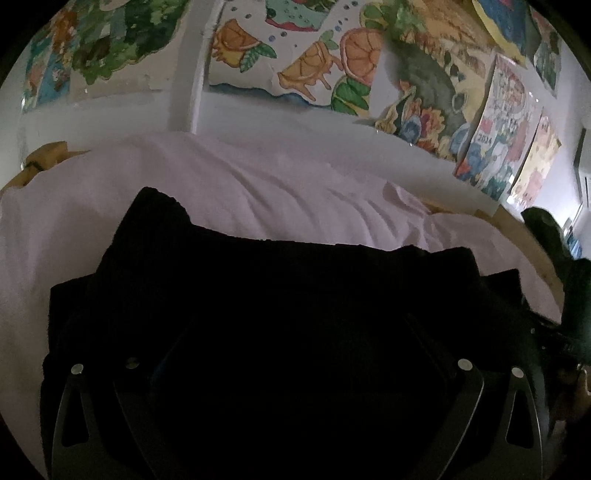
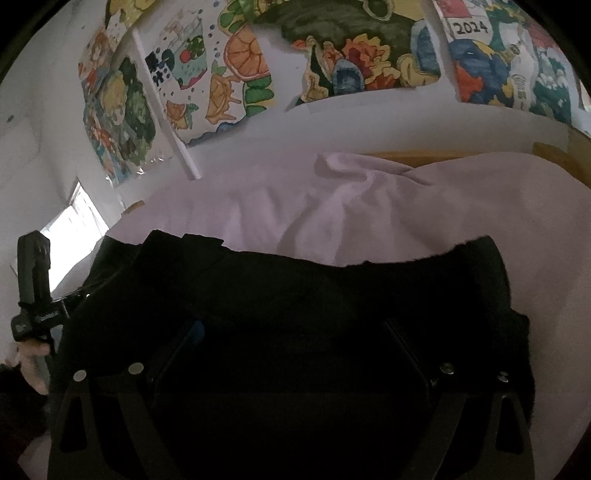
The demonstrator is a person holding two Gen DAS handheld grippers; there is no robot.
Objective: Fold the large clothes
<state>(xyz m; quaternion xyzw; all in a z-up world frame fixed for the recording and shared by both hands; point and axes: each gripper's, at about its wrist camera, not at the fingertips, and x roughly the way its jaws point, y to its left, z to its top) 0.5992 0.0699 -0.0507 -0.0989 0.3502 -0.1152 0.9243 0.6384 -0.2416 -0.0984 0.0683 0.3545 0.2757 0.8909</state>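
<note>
You are looking at a black garment that is lying on the pale pink sheet of a bed, w/ its far edge running across the middle of both views and the sheet showing wrinkled behind it. Your left gripper is sitting low over the garment, but the fingers are dark against dark cloth, so I cannot tell how wide the jaws are standing or if they are holding cloth. Same for your right gripper: it is sitting over the garment, and the jaw state I cannot tell. In the right wrist view your left hand is showing at the left edge, gripping the handle of its tool. Behind the bed, colourful drawings are hanging on the white wall; one is showing "2024". A bright window is showing at left in the right view.
</note>
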